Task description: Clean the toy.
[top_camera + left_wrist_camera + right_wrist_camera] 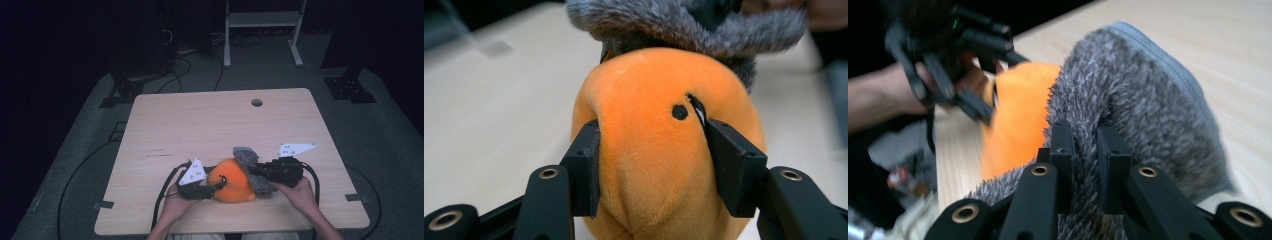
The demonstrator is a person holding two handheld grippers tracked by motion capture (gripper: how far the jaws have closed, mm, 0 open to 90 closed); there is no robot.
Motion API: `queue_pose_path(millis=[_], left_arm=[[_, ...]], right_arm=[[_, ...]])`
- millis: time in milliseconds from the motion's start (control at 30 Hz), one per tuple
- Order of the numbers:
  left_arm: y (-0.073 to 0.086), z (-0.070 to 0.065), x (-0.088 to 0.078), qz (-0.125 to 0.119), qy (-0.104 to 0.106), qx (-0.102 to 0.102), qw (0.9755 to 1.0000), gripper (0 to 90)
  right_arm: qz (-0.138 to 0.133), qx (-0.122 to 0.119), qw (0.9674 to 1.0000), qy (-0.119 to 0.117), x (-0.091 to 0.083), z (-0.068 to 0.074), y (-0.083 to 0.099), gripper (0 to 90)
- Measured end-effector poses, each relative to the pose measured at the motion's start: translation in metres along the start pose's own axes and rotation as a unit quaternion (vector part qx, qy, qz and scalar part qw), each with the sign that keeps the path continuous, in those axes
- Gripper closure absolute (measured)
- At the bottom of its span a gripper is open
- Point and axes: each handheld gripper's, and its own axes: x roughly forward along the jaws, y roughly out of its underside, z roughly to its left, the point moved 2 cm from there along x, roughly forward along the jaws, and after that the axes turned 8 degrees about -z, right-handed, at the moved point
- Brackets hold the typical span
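Observation:
A round orange plush toy (232, 180) with a small black eye lies near the table's front edge, and a grey furry piece (251, 167) wraps over its right side. My left gripper (214, 187) comes in from the left and its pads (585, 155) press into the orange plush (659, 150) on both sides. From the right, my right gripper (254, 172) is shut on a fold of the grey fur (1148, 100), pinched between its narrow jaws (1087, 140). The right gripper view also has the orange plush (1018, 125) and the left gripper (968, 97) behind the fur.
The light wooden table (200, 125) has a round cable hole (257, 102) near its far edge. Cables trail from both grippers off the front edge. A white metal frame (262, 20) and black stand bases (349, 87) stand on the grey floor beyond the table.

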Motion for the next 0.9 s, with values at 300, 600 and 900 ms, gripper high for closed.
queue_pose_path(millis=[300,600,900], left_arm=[[0.006,0.005,0.002,-0.015,0.021,-0.067,0.9974,32.9],[0.007,-0.007,0.001,-0.008,0.022,-0.012,0.9997,46.0],[0.006,-0.01,0.001,-0.007,0.029,0.008,0.9995,46.4]], right_arm=[[0.04,-0.021,0.9988,0.018,0.0,0.004,0.012,79.6],[0.028,-0.018,0.9992,0.022,0.007,-0.003,0.01,79.8],[0.021,-0.035,0.9991,0.014,0.014,0.006,-0.01,79.7]])
